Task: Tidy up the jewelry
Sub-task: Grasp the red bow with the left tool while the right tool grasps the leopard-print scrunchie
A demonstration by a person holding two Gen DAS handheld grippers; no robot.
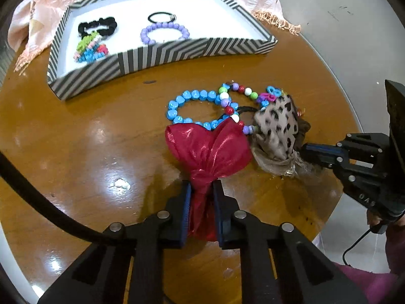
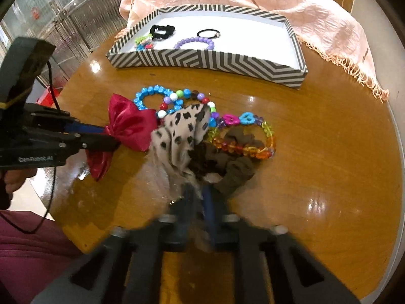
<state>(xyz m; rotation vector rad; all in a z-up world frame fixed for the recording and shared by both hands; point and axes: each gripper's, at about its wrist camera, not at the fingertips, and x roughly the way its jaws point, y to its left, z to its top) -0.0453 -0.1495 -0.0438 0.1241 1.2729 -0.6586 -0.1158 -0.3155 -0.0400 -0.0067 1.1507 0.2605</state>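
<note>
My left gripper (image 1: 201, 186) is shut on the knot of a shiny red bow (image 1: 210, 147), which lies on the brown round table. My right gripper (image 2: 198, 192) is shut on a leopard-print fabric scrunchie (image 2: 182, 129); it shows in the left wrist view (image 1: 302, 149) at the right. A blue bead bracelet (image 1: 187, 96) and a multicolour bead bracelet (image 1: 236, 93) lie just beyond the bow. A brown scrunchie (image 2: 235, 172) and a clear coloured bead bracelet (image 2: 250, 149) lie beside the leopard one. The striped tray (image 1: 162, 55) stands behind.
The tray holds a black scrunchie (image 1: 98, 26), a purple bead bracelet (image 1: 164, 33), a black hair tie (image 1: 160, 17) and small coloured bead pieces (image 1: 89, 48). A pink cloth (image 2: 291, 5) lies behind and under the tray. The table edge (image 2: 395, 131) curves at the right.
</note>
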